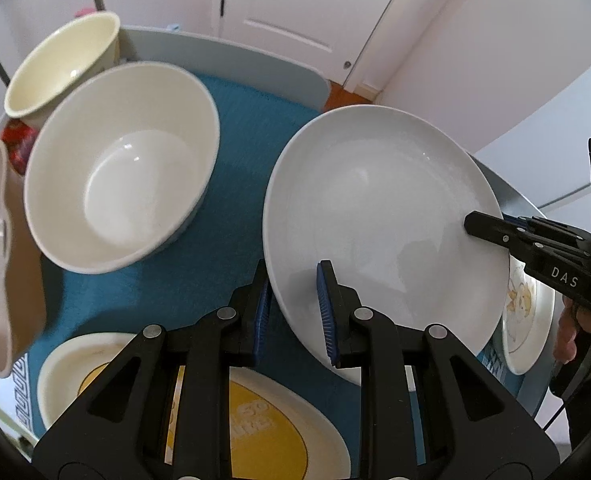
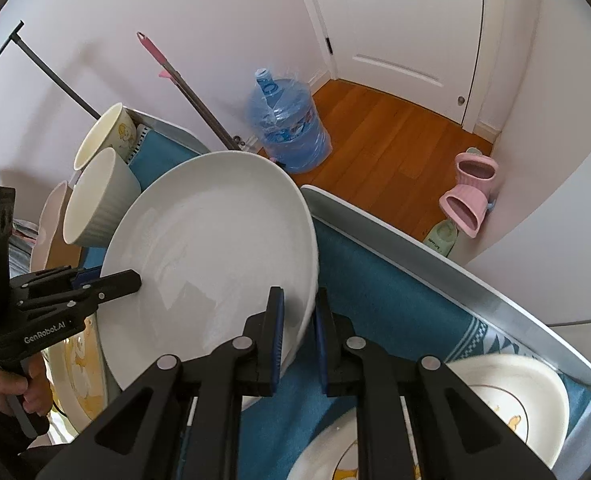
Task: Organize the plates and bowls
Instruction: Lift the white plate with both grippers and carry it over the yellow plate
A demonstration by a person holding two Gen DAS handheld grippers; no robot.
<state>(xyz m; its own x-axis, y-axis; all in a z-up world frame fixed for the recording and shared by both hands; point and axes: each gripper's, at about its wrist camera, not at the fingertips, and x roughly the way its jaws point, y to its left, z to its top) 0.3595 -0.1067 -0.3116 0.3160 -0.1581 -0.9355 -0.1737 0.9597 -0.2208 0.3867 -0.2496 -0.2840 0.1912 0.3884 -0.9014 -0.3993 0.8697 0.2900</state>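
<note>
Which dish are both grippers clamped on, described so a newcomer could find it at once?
On the blue mat, look right of the deep white bowl. The large plain white plate there has the left gripper and the right gripper shut on opposite rims. Unlike neighbouring plates, it bears no yellow print.

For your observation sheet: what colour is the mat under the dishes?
Teal blue mat, patterned border; clearest in the right wrist view.

In the left wrist view, bare blue mat (image 1: 239, 184) runs open from 6 to 12 o'clock between the bowl (image 1: 123, 164) at 9 and the plate (image 1: 379, 236) at 3.
</note>
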